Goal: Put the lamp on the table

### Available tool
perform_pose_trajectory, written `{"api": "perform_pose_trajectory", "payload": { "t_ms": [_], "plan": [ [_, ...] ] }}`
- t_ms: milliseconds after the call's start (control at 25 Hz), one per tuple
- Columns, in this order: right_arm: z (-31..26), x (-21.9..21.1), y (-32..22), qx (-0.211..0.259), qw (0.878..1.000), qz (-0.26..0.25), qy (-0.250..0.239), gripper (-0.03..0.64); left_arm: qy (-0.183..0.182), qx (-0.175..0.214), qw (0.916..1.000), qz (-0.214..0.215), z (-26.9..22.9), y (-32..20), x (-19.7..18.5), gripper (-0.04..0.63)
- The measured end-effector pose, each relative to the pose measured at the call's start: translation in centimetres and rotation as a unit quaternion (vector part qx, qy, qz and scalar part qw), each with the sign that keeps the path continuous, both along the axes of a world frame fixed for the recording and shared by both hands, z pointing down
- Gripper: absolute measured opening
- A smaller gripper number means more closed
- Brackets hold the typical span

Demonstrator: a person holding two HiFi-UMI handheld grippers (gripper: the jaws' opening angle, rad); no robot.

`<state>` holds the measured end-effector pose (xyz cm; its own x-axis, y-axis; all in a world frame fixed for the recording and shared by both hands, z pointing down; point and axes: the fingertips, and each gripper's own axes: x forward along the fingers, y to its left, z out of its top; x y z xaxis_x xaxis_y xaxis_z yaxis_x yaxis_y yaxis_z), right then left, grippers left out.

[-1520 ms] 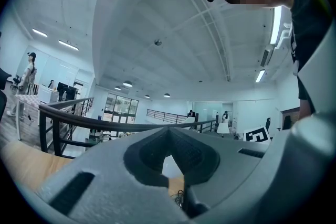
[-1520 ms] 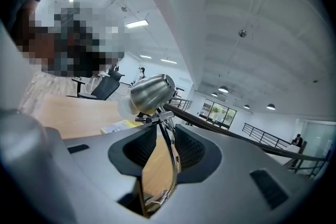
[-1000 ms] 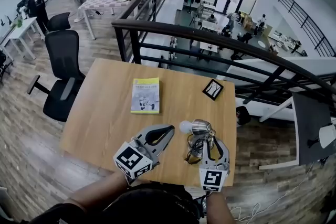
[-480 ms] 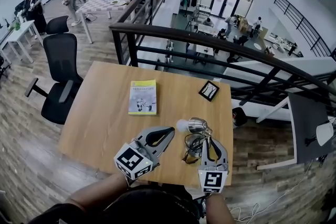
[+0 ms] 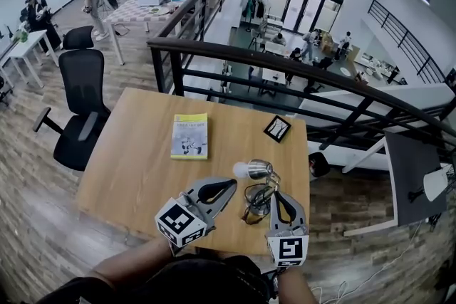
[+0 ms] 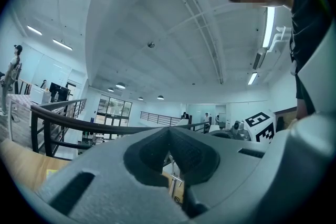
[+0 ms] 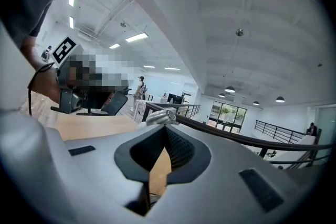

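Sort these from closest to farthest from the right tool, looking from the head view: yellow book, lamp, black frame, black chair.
From the right tool:
1. lamp, at its tip
2. black frame, straight ahead
3. yellow book, ahead left
4. black chair, beside the table, left

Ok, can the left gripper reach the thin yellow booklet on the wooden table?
Probably yes: only bare tabletop lies between the left gripper and the yellow booklet; the chrome lamp sits aside. The gripper's jaws need opening first.

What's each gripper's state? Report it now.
Left gripper: jaws shut, empty.
Right gripper: jaws just closed, apparently shut on the lamp.
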<state>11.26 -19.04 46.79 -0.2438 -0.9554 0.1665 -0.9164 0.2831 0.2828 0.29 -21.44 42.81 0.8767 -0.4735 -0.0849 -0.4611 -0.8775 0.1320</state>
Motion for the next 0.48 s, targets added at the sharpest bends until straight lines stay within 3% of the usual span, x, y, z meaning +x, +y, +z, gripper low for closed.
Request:
{"api": "perform_pose_trajectory", "payload": {
  "t_ms": [240, 480],
  "plan": [
    [-0.8, 1.1, 2.9, 0.0, 0.999, -0.026, -0.02, 0.017, 0.011, -0.002, 0.9999, -0.012, -0.2, 2.9, 1.5, 0.008],
    [-2.1, 3.6, 7.4, -0.001, 0.998, -0.051, -0.027, 0.017, 0.023, -0.018, 0.9995, -0.014, -0.1, 7.9, 5.5, 0.008]
  ]
}}
